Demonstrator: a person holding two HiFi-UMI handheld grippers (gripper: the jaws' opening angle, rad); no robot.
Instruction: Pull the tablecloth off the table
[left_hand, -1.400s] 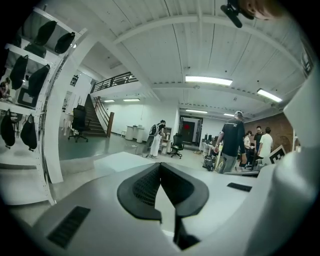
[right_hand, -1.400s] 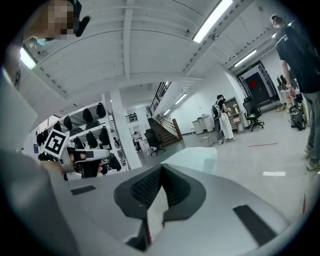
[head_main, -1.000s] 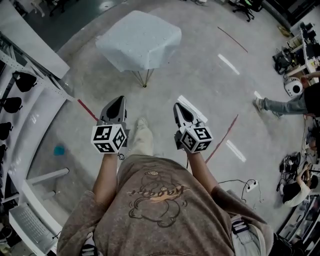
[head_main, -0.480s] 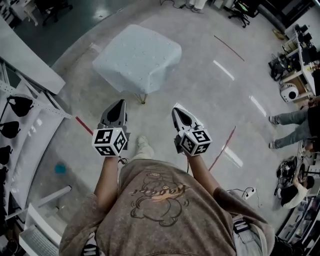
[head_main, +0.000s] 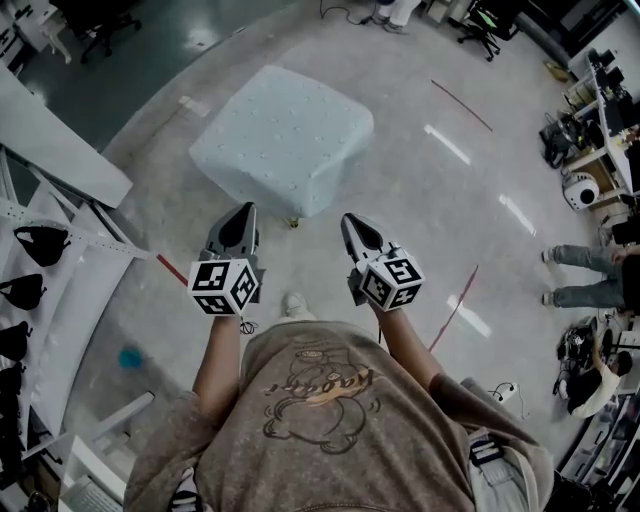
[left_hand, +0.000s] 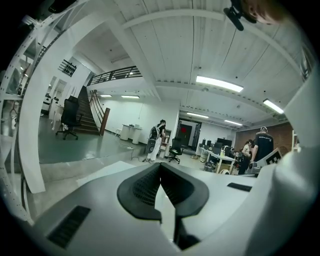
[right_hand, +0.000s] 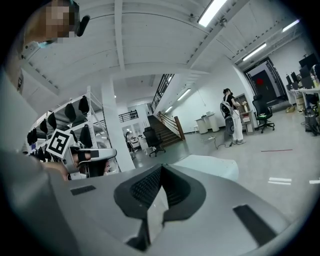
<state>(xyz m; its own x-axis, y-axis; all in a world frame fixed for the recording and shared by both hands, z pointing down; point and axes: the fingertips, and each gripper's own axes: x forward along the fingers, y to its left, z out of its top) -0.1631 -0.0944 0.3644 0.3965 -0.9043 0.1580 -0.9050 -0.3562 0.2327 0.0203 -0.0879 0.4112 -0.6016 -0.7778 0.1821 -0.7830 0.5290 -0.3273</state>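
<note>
A pale blue-white tablecloth drapes a small square table on the grey floor ahead of me and hangs over all its edges. My left gripper and right gripper are held side by side at waist height, both pointing at the table's near edge and a short way from it. Both are shut with nothing between the jaws. In the right gripper view the cloth's corner shows just beyond the closed gripper, and the left gripper shows off to the side. The left gripper view shows its gripper shut.
A thin table leg shows under the cloth's near corner. White shelving with dark items runs along the left. Red tape lines mark the floor. Desks and people are at the right. A blue item lies by the shelving.
Both grippers have moved forward together toward the table. The table's near edge now lies closer to the fingertips. The jaws stay shut.
</note>
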